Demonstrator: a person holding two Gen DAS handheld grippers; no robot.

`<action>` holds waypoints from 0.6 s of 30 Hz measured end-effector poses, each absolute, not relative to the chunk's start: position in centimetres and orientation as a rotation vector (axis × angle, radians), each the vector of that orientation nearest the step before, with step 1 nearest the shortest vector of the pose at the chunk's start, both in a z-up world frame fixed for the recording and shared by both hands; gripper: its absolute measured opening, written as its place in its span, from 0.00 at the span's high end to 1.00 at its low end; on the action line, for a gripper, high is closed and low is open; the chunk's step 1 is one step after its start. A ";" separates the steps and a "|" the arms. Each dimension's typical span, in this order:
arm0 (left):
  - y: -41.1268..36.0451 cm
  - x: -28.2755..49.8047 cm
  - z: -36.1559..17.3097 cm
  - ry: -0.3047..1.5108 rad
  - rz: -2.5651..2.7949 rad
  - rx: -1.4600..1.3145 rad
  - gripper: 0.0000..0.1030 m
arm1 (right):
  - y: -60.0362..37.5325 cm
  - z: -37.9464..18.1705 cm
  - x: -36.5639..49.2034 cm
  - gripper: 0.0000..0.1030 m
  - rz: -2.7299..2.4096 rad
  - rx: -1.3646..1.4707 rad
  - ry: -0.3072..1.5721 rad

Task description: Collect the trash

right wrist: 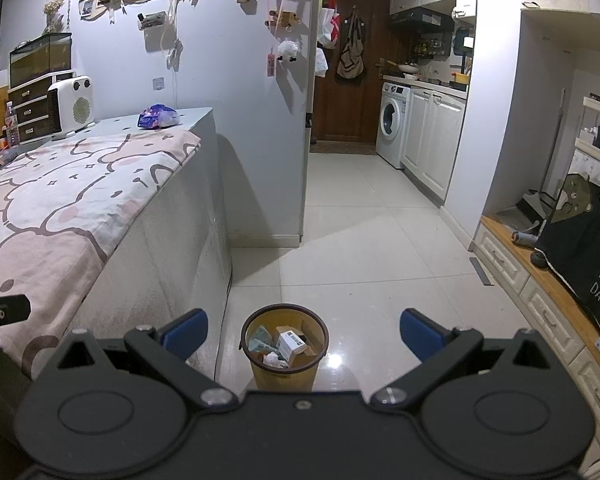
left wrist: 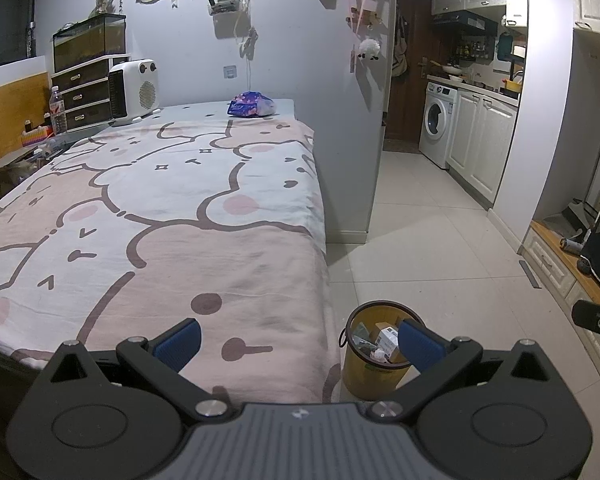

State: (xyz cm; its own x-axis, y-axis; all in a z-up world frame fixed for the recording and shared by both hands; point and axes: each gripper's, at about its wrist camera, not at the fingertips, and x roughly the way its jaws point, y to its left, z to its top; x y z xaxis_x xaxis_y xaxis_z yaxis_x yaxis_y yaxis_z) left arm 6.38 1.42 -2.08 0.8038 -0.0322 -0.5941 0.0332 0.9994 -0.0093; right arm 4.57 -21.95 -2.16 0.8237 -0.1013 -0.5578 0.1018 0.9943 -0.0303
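Observation:
A yellow waste bin [left wrist: 374, 376] [right wrist: 284, 368] stands on the tiled floor beside the bed's corner, holding a small white box [right wrist: 293, 344] and crumpled scraps. A purple-blue crumpled wrapper bag [left wrist: 251, 105] [right wrist: 158, 116] lies at the far end of the bed. My left gripper [left wrist: 300, 342] is open above the bed's near edge, its right finger over the bin. My right gripper [right wrist: 303, 334] is open and hangs over the bin. Nothing is between either pair of fingers.
The bed [left wrist: 148, 216] carries a pink and white cartoon cover. A white heater [left wrist: 134, 92] and small drawers [left wrist: 86, 96] sit at its far left. Tiled floor [right wrist: 364, 240] runs to a washing machine [right wrist: 392, 122] and cabinets. A low bench [right wrist: 540, 280] lines the right.

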 end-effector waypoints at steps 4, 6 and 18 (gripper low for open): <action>1.4 6.4 -2.1 0.635 -0.035 0.001 0.00 | -22.0 -2.2 4.6 0.00 -0.108 0.001 0.594; 1.4 6.4 -2.1 0.636 -0.035 0.001 0.00 | -22.0 -2.1 4.6 0.00 -0.108 0.001 0.594; 1.1 6.4 -2.1 0.638 -0.039 0.001 0.00 | -22.0 -2.1 4.6 0.00 -0.108 0.001 0.594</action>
State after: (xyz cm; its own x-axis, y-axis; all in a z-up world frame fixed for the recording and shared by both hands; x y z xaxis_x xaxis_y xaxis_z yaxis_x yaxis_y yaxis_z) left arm 6.38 1.15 -2.11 0.8024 -0.0365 -0.5957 0.0370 0.9993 -0.0113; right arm 4.60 -22.01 -2.15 0.8230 -0.1009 -0.5590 0.1015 0.9944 -0.0300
